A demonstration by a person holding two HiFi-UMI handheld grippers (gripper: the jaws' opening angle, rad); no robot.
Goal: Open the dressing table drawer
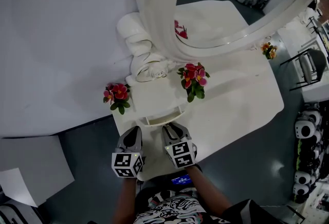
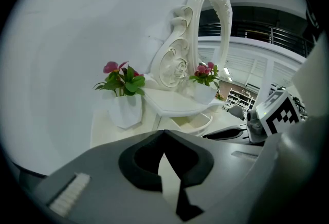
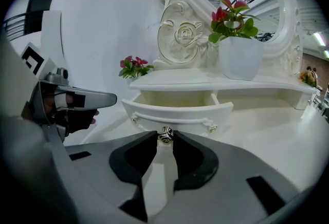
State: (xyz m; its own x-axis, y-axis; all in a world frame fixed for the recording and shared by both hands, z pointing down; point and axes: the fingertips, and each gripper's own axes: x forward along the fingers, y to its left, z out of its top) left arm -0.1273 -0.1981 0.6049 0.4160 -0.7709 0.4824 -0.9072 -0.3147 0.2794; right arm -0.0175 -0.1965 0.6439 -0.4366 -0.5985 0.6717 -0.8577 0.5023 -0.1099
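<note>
The white dressing table [image 1: 241, 99] has a small curved drawer [image 1: 163, 116] under its raised shelf, pulled partly out. In the right gripper view the drawer's [image 3: 177, 112] pale inside shows, and a metal knob [image 3: 165, 137] sits on its front. My right gripper [image 3: 165, 134] is shut on that knob, one pad on each side. In the head view the right gripper [image 1: 172, 127] meets the drawer front. My left gripper [image 1: 135, 132] hovers just to its left, off the table's front corner. Its jaws [image 2: 164, 131] are shut, tips touching, with nothing between them.
Two white pots of pink flowers stand on the table: one [image 1: 117, 95] at the left corner, one [image 1: 194, 79] on the shelf above the drawer. A carved oval mirror [image 1: 154, 17] rises behind. A white wall lies to the left and grey floor is below.
</note>
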